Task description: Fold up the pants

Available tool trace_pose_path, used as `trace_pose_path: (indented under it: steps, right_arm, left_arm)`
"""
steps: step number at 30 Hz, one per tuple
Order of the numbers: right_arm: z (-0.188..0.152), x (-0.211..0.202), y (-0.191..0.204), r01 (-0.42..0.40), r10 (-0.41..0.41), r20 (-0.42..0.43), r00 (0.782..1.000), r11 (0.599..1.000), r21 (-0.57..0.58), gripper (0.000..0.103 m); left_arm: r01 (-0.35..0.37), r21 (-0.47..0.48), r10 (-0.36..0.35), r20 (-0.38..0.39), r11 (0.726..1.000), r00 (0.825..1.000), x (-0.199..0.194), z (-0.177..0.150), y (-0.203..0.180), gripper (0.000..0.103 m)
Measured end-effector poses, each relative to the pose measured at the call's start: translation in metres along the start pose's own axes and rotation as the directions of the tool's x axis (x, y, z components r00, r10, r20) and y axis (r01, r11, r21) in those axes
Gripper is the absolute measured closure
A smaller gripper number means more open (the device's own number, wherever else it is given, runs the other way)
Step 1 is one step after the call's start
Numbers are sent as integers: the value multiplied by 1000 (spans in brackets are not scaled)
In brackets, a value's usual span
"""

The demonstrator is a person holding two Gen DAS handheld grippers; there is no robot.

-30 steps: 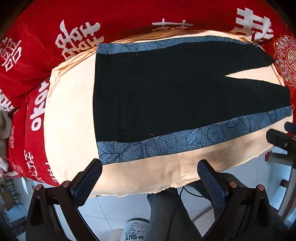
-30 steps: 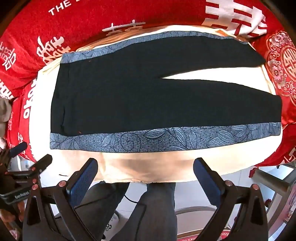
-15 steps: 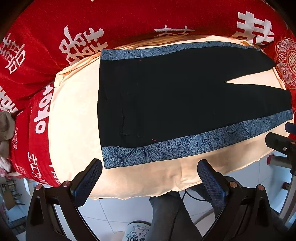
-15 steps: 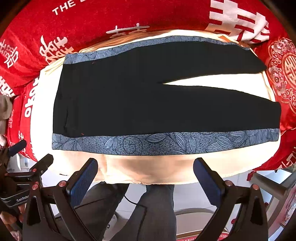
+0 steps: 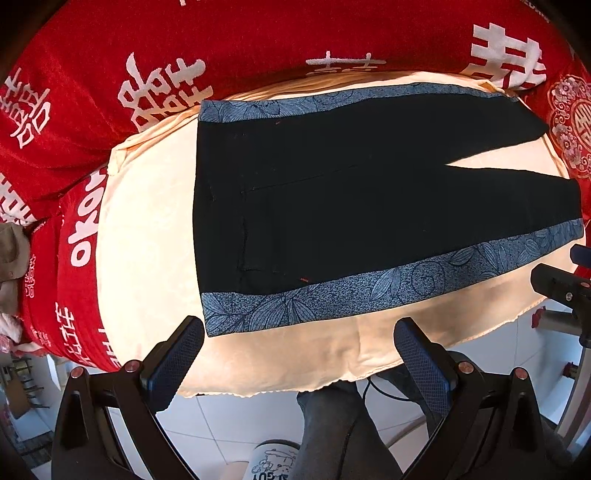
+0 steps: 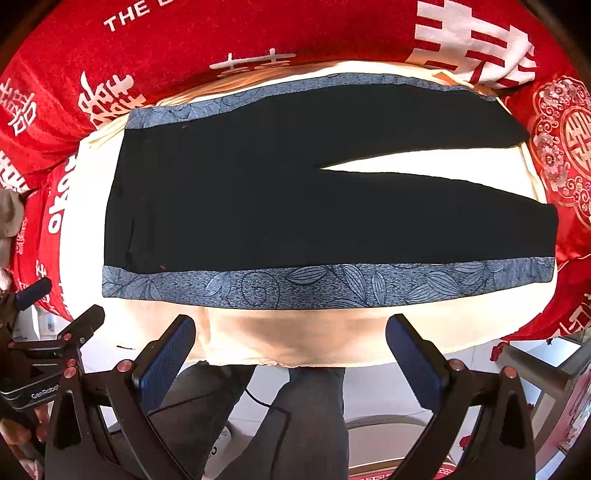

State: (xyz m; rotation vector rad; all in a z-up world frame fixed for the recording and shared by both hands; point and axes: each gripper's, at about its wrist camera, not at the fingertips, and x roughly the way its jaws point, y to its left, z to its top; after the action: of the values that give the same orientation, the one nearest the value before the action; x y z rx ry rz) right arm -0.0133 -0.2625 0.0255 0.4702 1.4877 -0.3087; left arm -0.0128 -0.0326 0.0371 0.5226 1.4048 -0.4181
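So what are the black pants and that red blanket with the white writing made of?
The black pants with blue leaf-patterned side stripes look like soft, matte stretchy knit: they lie flat and limp, with no shine. The red blanket with white characters looks like plush velvet or fleece: it has a fuzzy sheen. Both are guesses from looks.

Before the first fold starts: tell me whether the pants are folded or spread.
Spread. The pants lie flat on the cream cloth, both legs apart with a gap between them, both blue side stripes showing.
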Motion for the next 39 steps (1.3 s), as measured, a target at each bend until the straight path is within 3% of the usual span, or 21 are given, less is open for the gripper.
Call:
trace_pose_path:
  steps: [27,39]
  right_arm:
    - [-6,-1,-13,-24,24,12,1000,1000,14,0]
    - [-1,5,-32,-86,87,15,996,996,-24,0]
  left_arm:
    - [-34,-14,34,3,999,999,-5,-7,-13,0]
    - [-99,-130,101,17,987,995,-8,-13,-25,0]
